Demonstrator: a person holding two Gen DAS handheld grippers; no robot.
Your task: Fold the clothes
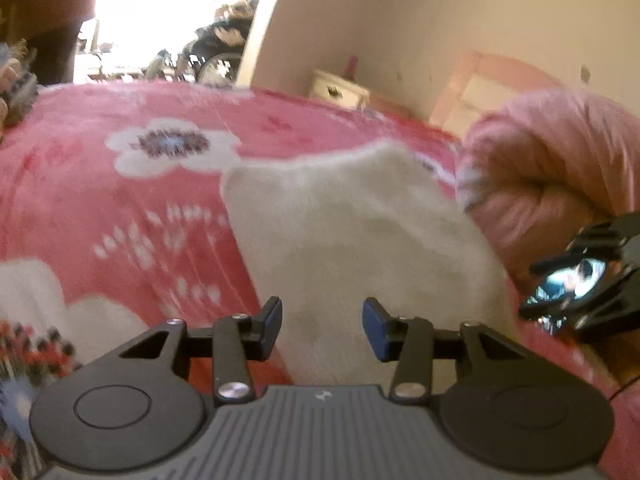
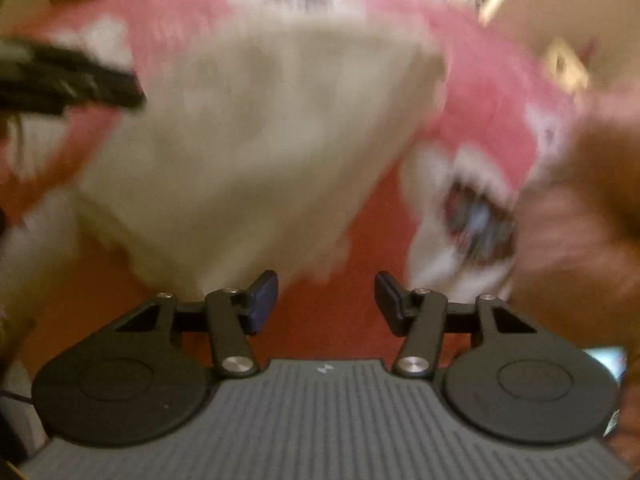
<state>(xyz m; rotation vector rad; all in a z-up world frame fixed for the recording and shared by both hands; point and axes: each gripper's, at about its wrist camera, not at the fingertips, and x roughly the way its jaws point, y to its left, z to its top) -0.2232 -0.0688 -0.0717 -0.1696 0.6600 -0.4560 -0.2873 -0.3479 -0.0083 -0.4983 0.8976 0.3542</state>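
White fleecy garment [image 1: 352, 240] lies flat on the pink floral blanket [image 1: 120, 200], with the rolled pink quilt [image 1: 560, 168] touching or just beside its right-hand edge as the left wrist view shows it. Taking the garment as landmark: in that view its long axis runs from the near edge, which passes under the left gripper [image 1: 322, 330], away and slightly leftward to a squared far end pointing toward the cream bedside cabinet [image 1: 340, 88] at the wall. The shape suggests it is already folded at least once, though blur prevents confirmation. The left gripper stands directly over the garment's near end, jaws spread apart with cloth visible in the gap but no pad pressing on it. The right gripper [image 2: 326, 302] is off the garment's near right corner, over bare blanket; its jaws are likewise spread and nothing is between them. In the right wrist view the garment [image 2: 248, 152] lies ahead and to the left of those jaws. Judgement: the left hand is nearer and better aligned for a pinch at the near hem; the right must shift leftward onto the cloth before any joint lift along the long axis.
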